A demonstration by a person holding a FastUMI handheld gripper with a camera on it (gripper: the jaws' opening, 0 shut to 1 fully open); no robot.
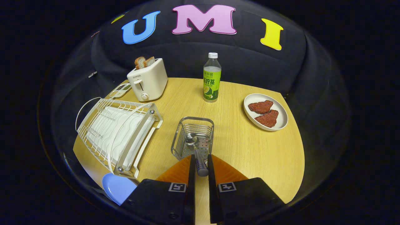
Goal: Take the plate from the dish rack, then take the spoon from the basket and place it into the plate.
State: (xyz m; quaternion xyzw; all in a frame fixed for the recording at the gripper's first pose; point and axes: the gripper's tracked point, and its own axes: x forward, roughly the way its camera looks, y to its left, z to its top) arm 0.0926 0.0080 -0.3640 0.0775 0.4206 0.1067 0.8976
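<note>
Two fingers of the claw (200, 165) pinch the handle of the spoon (197, 153), one pressed on each side of it. The spoon's bowl lies ahead of the fingers, inside the wire basket (187, 134), which stands on the wooden counter (250, 150). Just beside the fingers, close in, a blue plate (117, 187) lies on the counter at the near end of the white dish rack (115, 131), which stretches away alongside the basket. Beyond the basket a bottle (212, 78) with a green label stands upright. Off to the other side of it from the rack sits a pale dish (279, 125) carrying two reddish-brown pieces of food (264, 112). Farthest back, behind the rack, a cream toaster (148, 82) holds two slices of bread (144, 62).
</note>
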